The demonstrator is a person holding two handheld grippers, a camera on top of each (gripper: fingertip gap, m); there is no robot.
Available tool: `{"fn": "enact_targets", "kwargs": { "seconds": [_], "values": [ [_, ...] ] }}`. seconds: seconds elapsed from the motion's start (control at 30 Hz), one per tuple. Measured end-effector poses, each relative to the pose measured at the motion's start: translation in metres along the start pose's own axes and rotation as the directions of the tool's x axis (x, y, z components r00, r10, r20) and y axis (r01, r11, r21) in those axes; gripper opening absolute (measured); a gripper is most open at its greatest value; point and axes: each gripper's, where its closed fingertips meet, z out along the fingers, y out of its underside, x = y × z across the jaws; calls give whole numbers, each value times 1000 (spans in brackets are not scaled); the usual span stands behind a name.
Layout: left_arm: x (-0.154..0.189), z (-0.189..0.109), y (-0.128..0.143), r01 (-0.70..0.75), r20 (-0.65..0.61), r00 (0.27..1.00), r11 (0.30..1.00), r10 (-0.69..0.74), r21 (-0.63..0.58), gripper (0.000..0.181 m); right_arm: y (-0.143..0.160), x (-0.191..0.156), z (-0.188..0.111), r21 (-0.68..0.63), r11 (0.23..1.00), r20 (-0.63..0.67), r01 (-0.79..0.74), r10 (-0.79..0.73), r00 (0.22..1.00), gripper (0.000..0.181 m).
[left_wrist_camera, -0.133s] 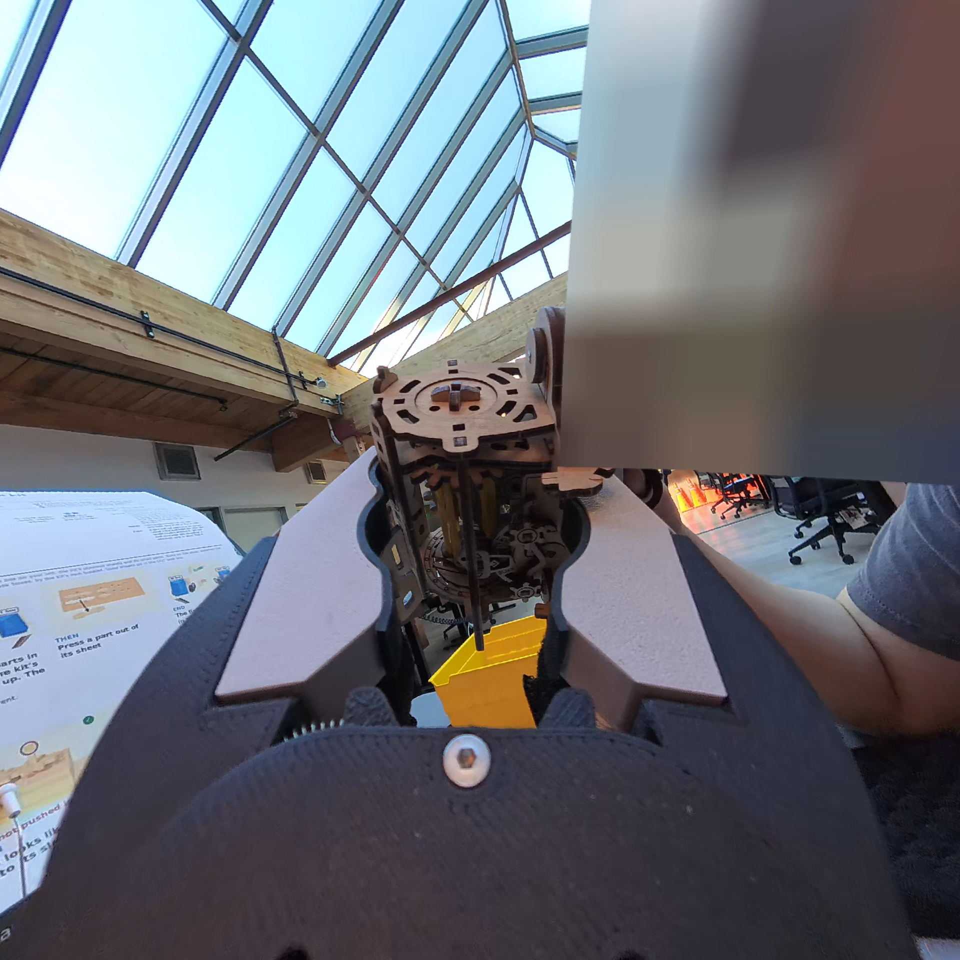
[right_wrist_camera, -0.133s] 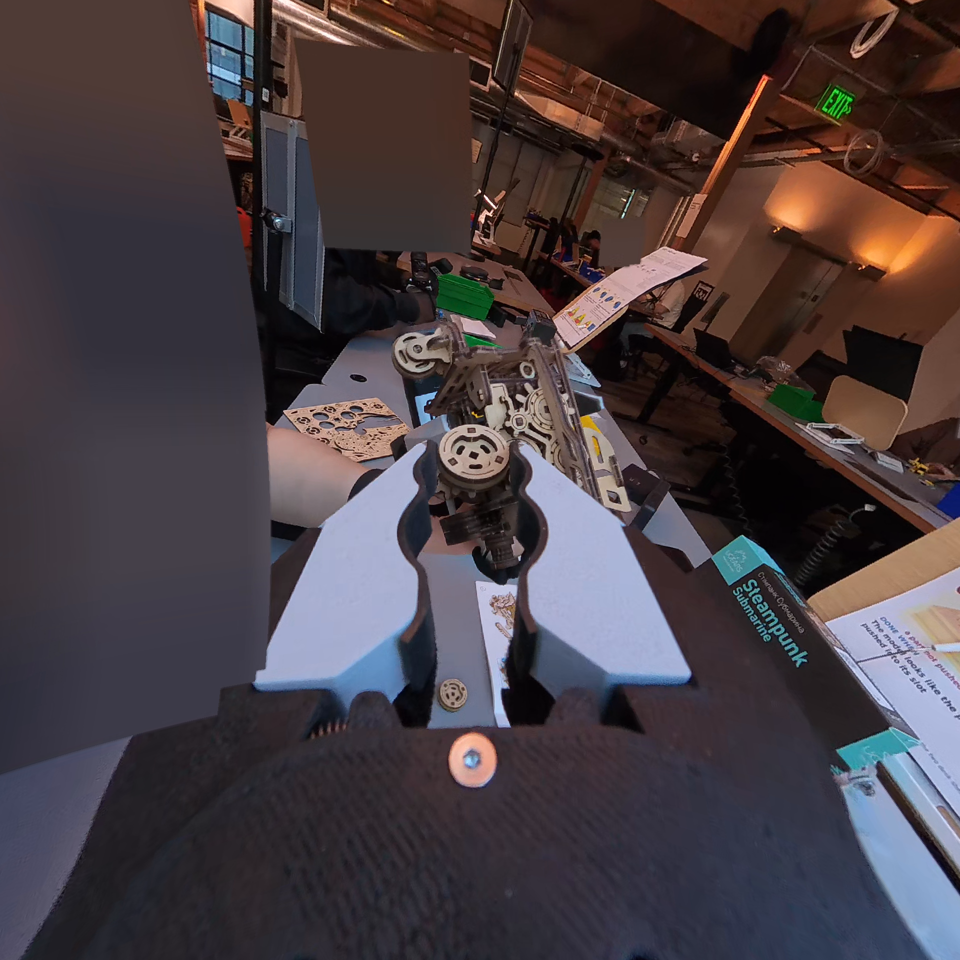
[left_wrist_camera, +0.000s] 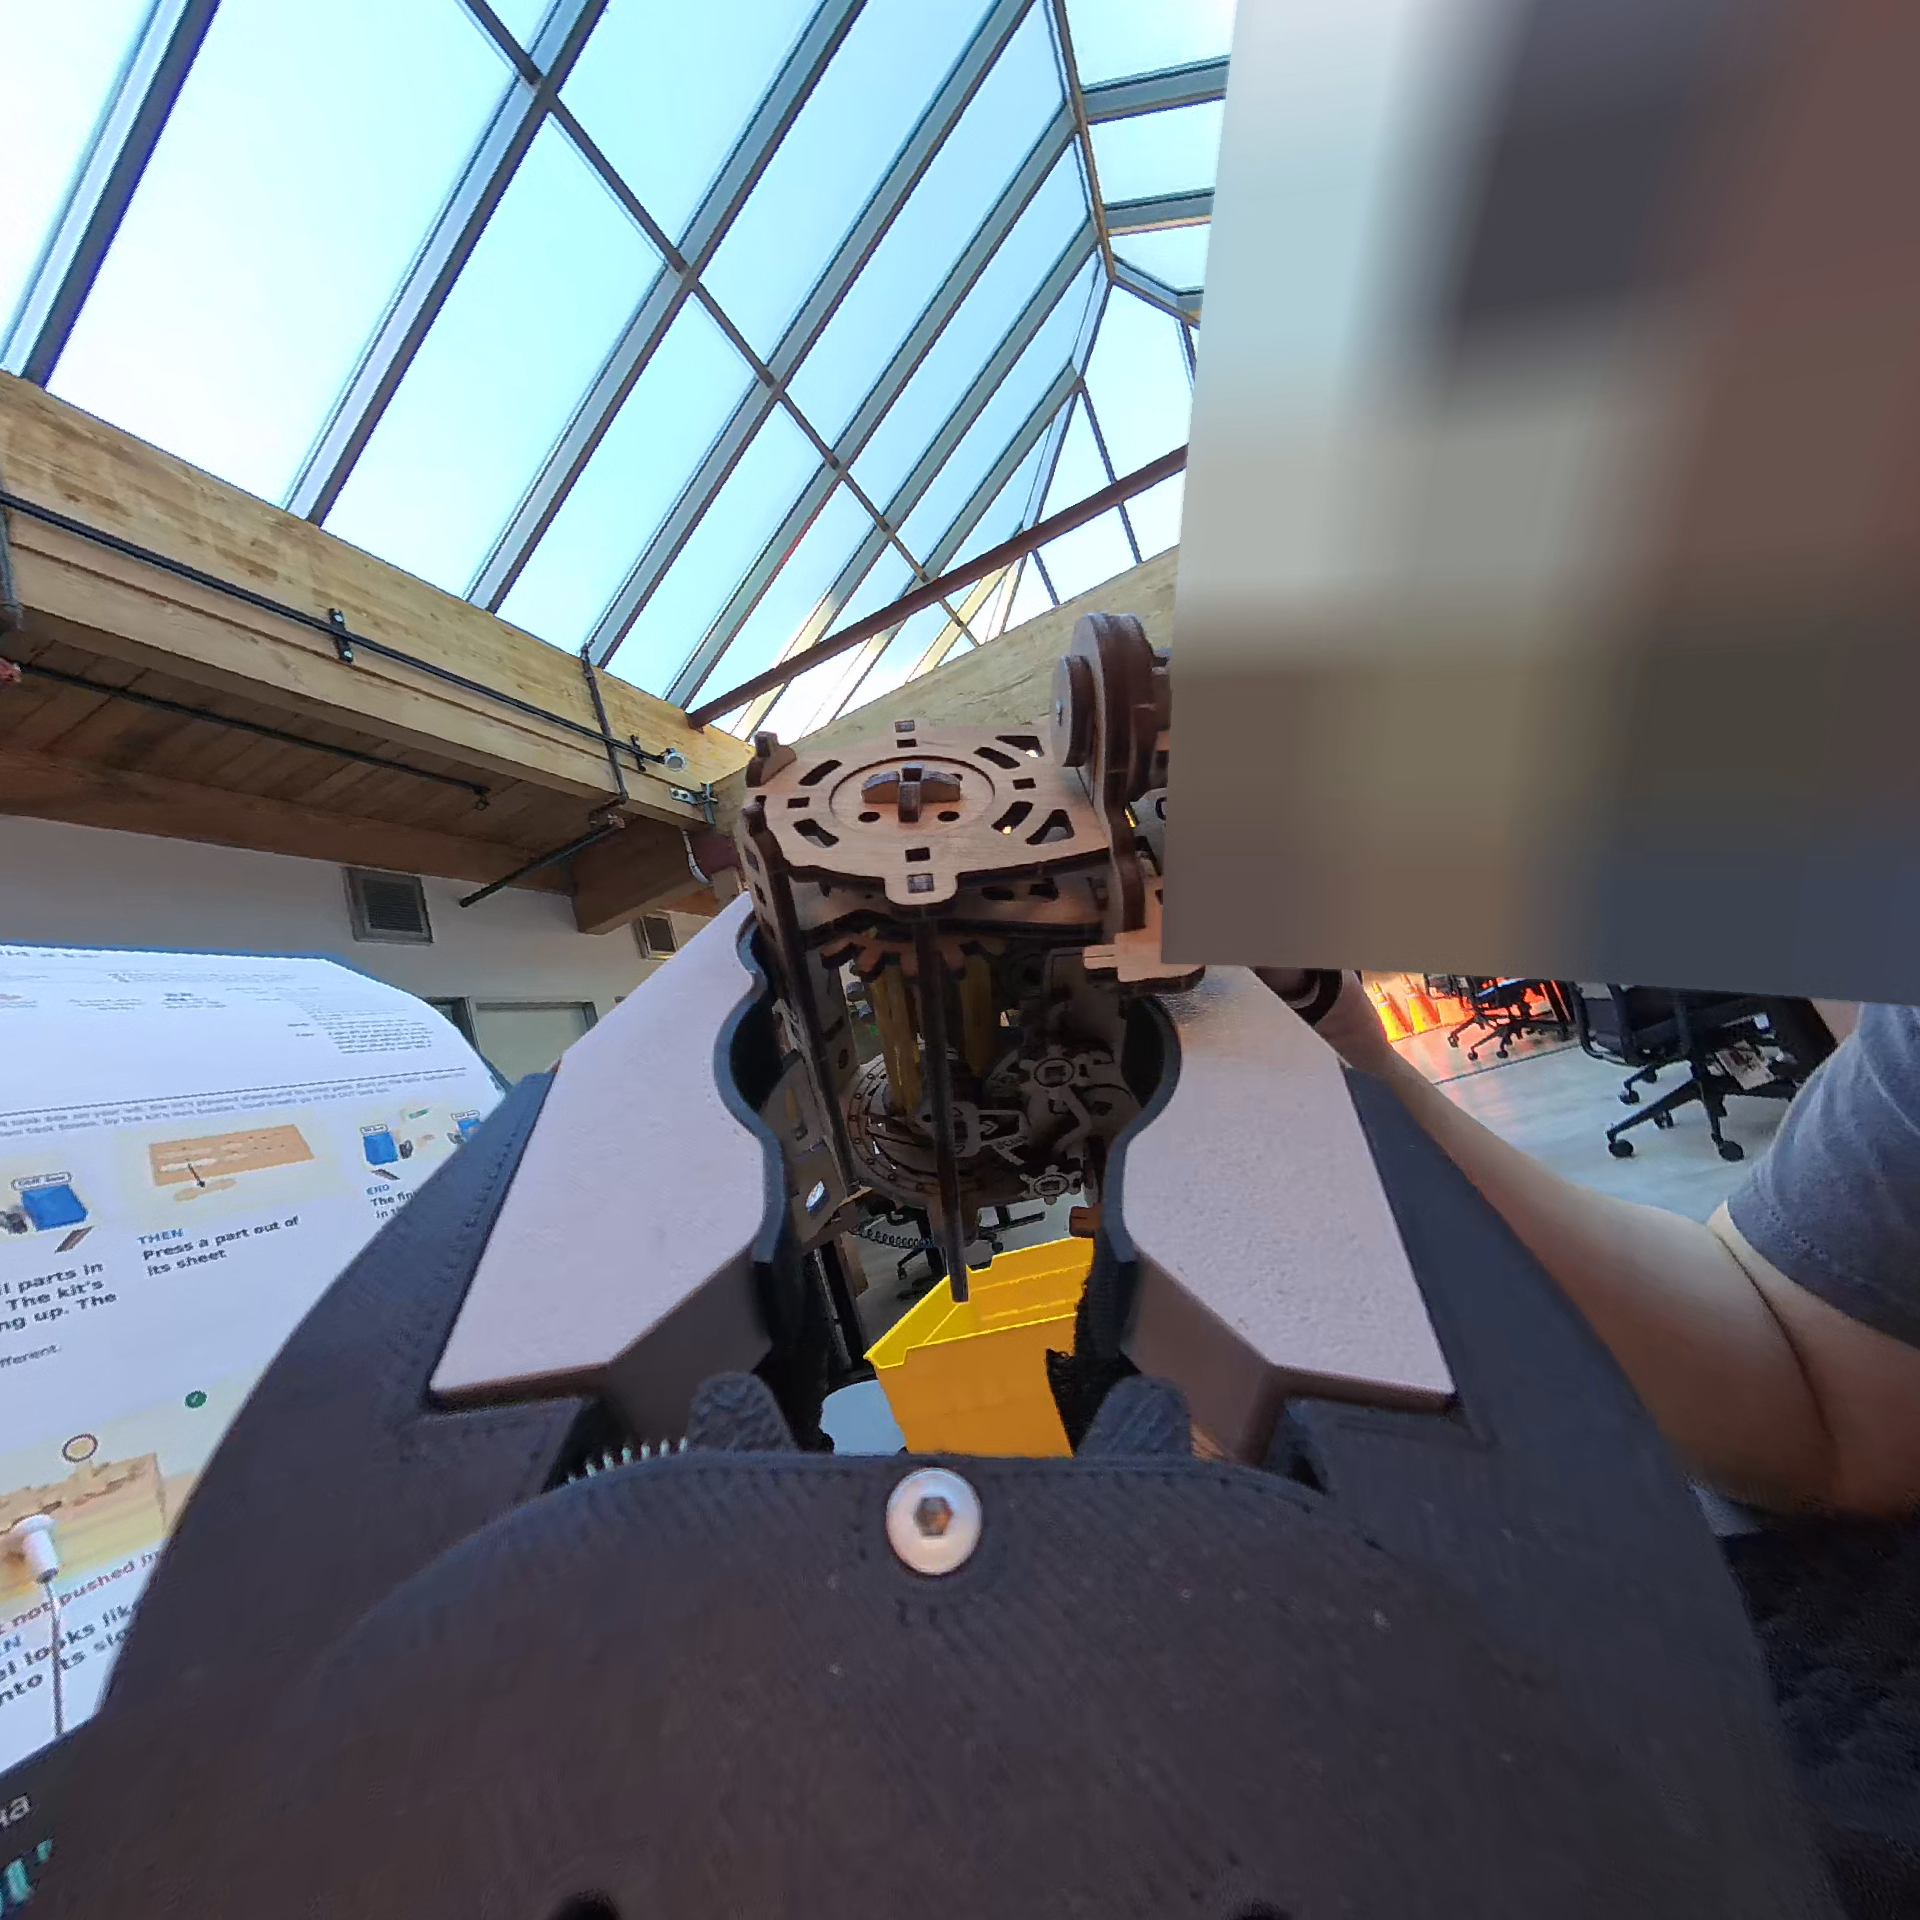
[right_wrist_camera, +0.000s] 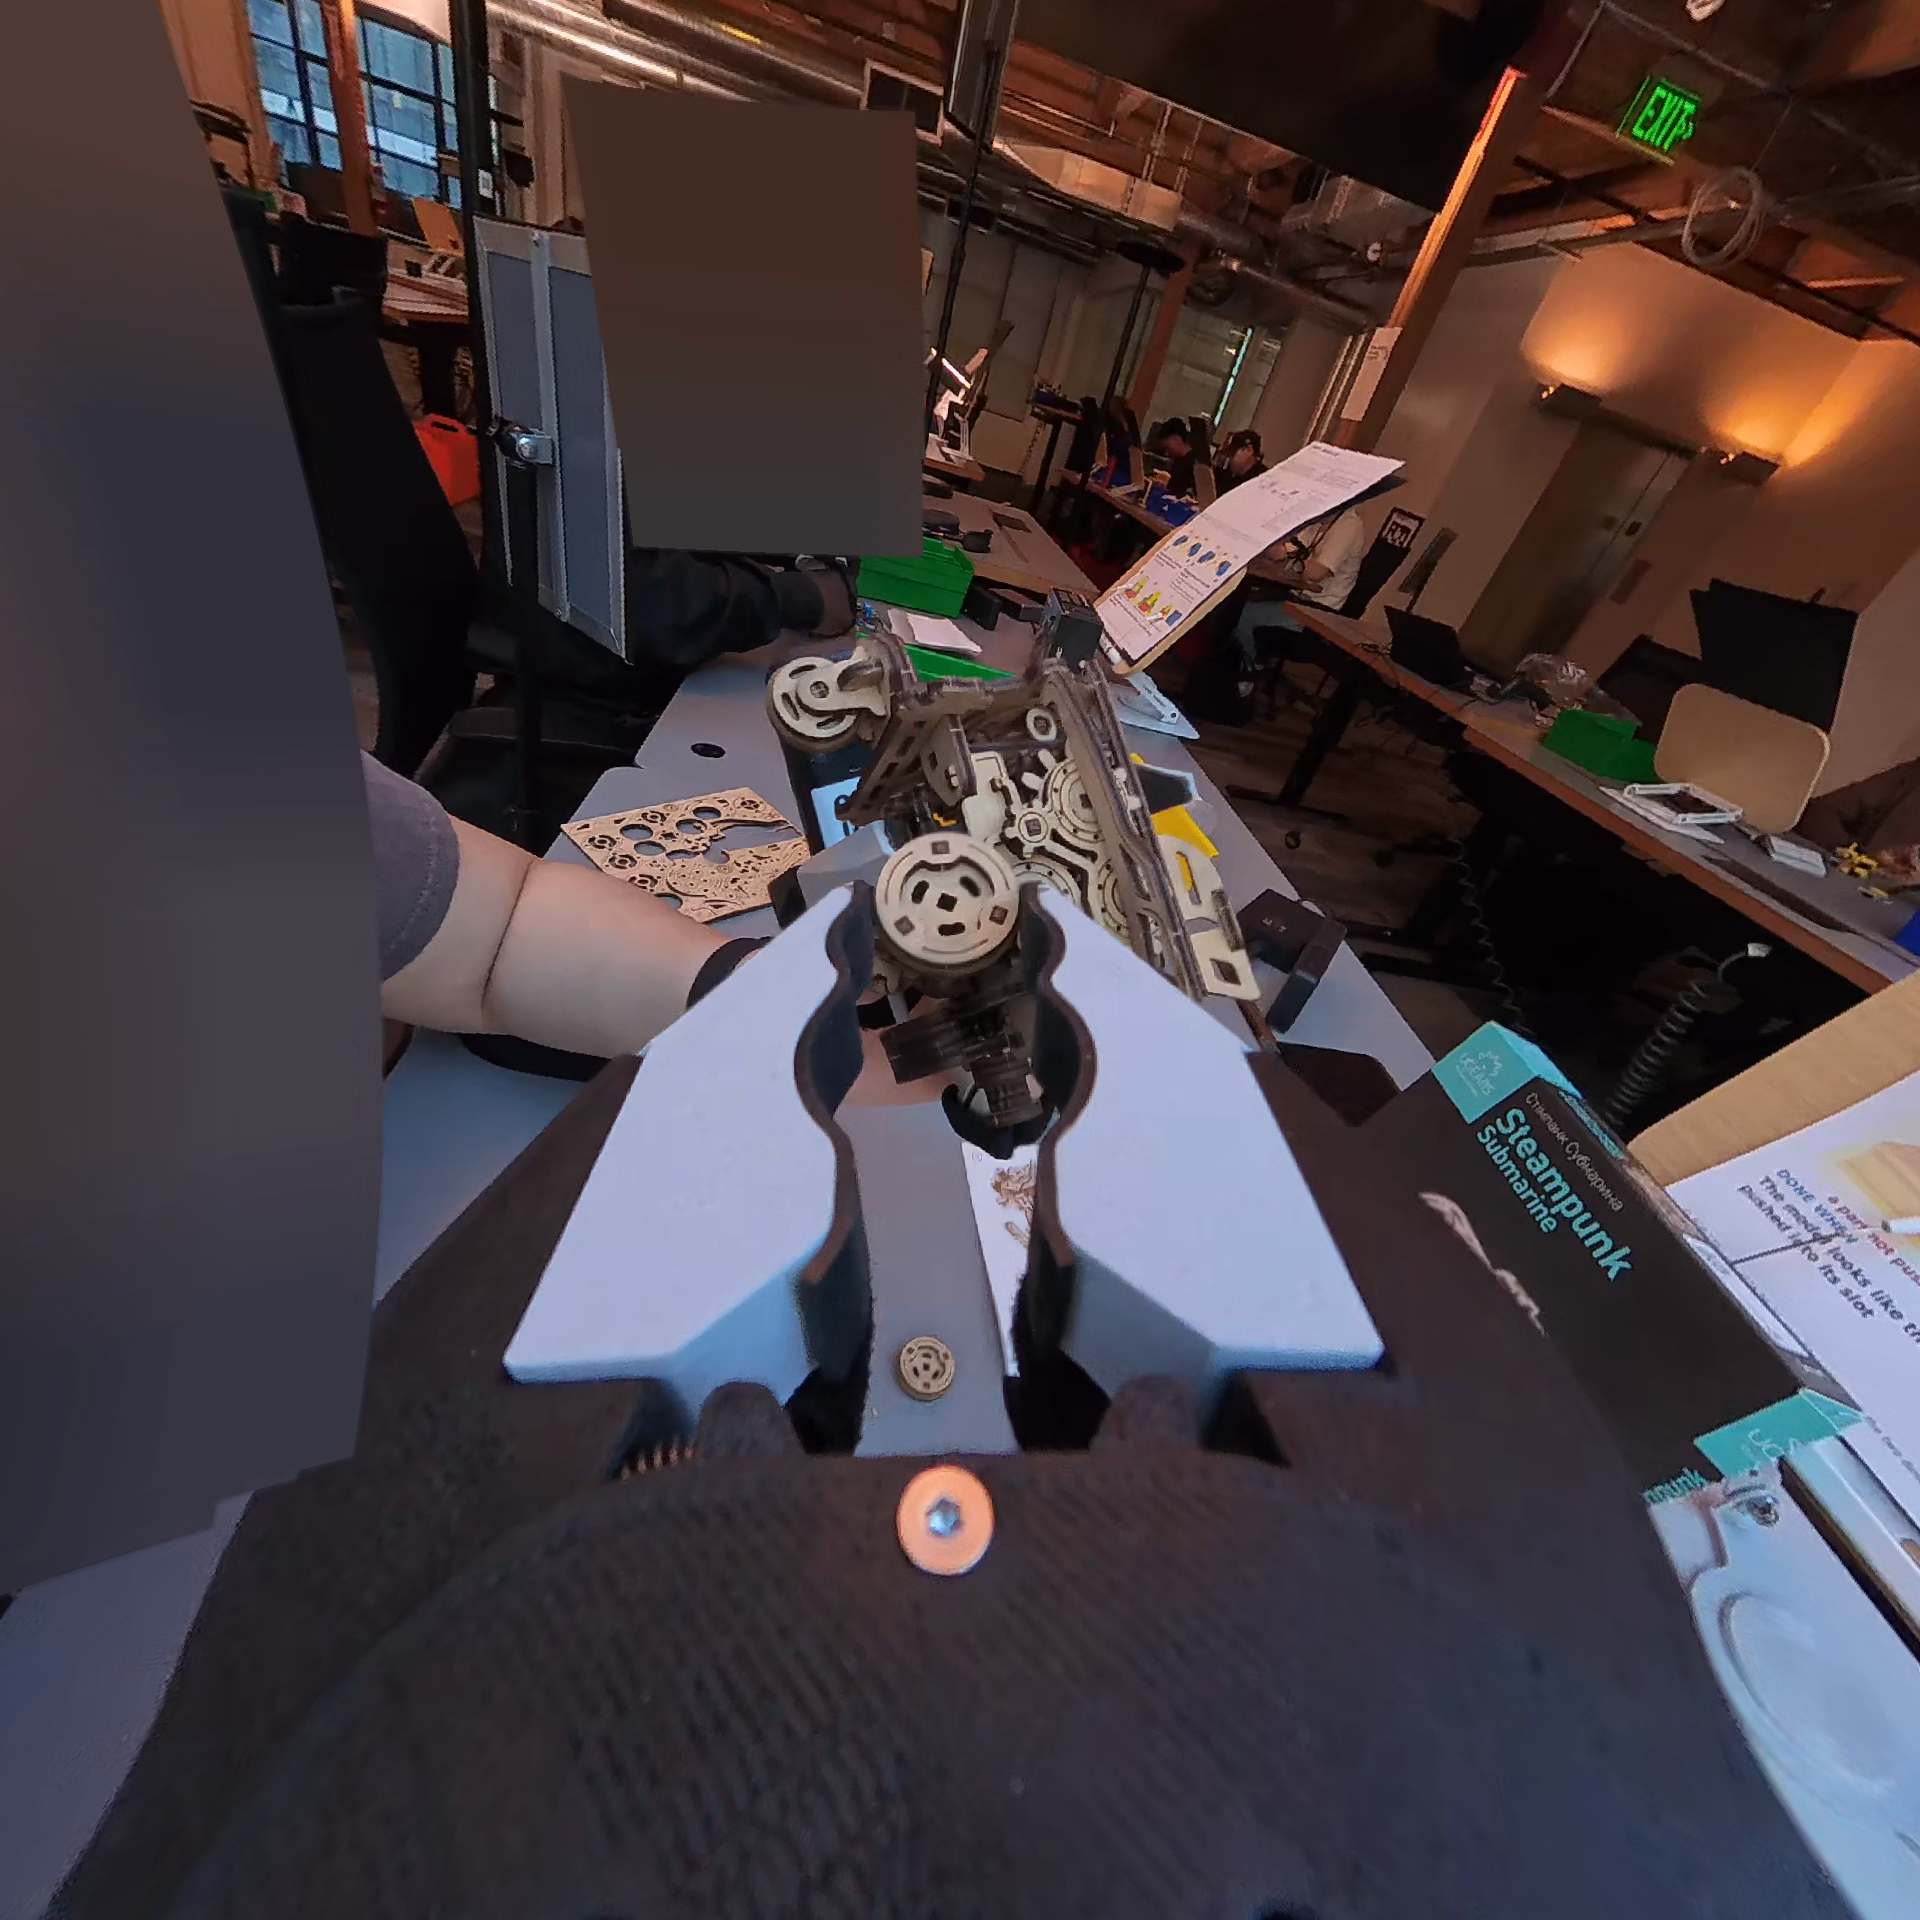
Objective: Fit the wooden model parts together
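Here, left gripper (left_wrist_camera: 951, 1091) clamped on wooden model (left_wrist_camera: 925, 935) between its fingers, held up toward skylight, yellow bin (left_wrist_camera: 987, 1361) below it, right gripper (right_wrist_camera: 945, 997) clenched around wheel part (right_wrist_camera: 943, 906), model body (right_wrist_camera: 1049, 810) just beyond its tips, small disc (right_wrist_camera: 926, 1368) on table (right_wrist_camera: 457, 1132) beneath.

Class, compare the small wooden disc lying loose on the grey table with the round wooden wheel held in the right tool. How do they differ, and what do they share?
The small disc lies flat and loose on the table; the wheel is raised, gripped near the tips of the right tool. The disc looks thin and alone; the wheel is thicker and joined to further wooden parts behind it. Both are pale, round, with cut-out holes.
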Motion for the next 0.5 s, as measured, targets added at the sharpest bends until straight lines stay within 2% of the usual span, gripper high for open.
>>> {"fn": "enact_targets", "kwargs": {
  "seconds": [0.2,0.5],
  "values": [
    [-4,-1,5,67,44,997,997,-68,22,64,6,4,1,-44,998,-27,-54,53,998,27],
    [-3,-2,12,127,42,991,991,-129,30,64,12,4,-2,-90,993,-15,-80,78,997,27]
  ]
}}
